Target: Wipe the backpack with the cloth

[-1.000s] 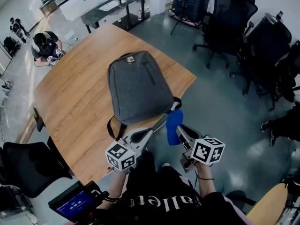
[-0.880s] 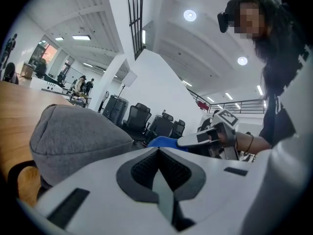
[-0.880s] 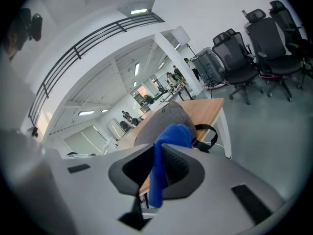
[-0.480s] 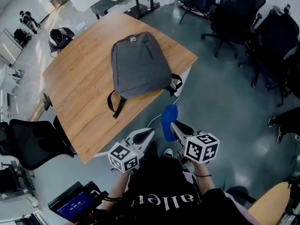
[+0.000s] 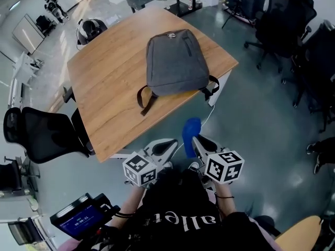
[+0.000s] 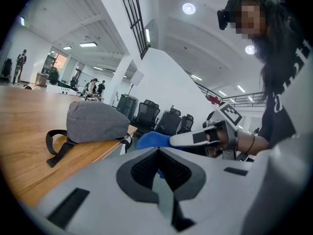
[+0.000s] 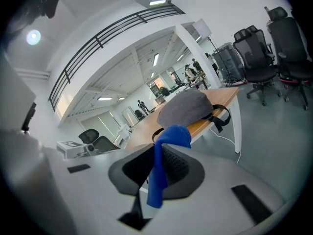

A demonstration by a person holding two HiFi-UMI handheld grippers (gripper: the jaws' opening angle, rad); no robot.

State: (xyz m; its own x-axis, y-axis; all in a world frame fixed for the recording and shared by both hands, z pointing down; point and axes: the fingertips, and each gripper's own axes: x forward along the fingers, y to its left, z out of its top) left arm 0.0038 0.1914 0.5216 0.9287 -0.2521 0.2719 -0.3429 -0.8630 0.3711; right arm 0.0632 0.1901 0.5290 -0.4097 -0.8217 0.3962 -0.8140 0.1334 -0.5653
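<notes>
The grey backpack lay flat on its back on the wooden table, close to the near edge. That kept its big front side up and easy to wipe. Its dark straps spread out at the bottom end, one on the wood and one hanging past the edge.

The blue cloth was well apart from the backpack, so no wiping had started. The right gripper had its jaws pinched tight on the cloth. Most of the cloth stuck out past the tips in a soft bunch, and that loose part looked like the part meant to rub the bag.

The left gripper had its jaws pressed together with nothing between them. It was held just beside the right one, low and in front of the person's body, and away from the table. It looked free to hold the bag down later.

The table top was bare around the bag. The floor was grey and shiny. Black chairs stood on the right, and one more by the table's left side. The room was big, bright and white, with a few people far off
</notes>
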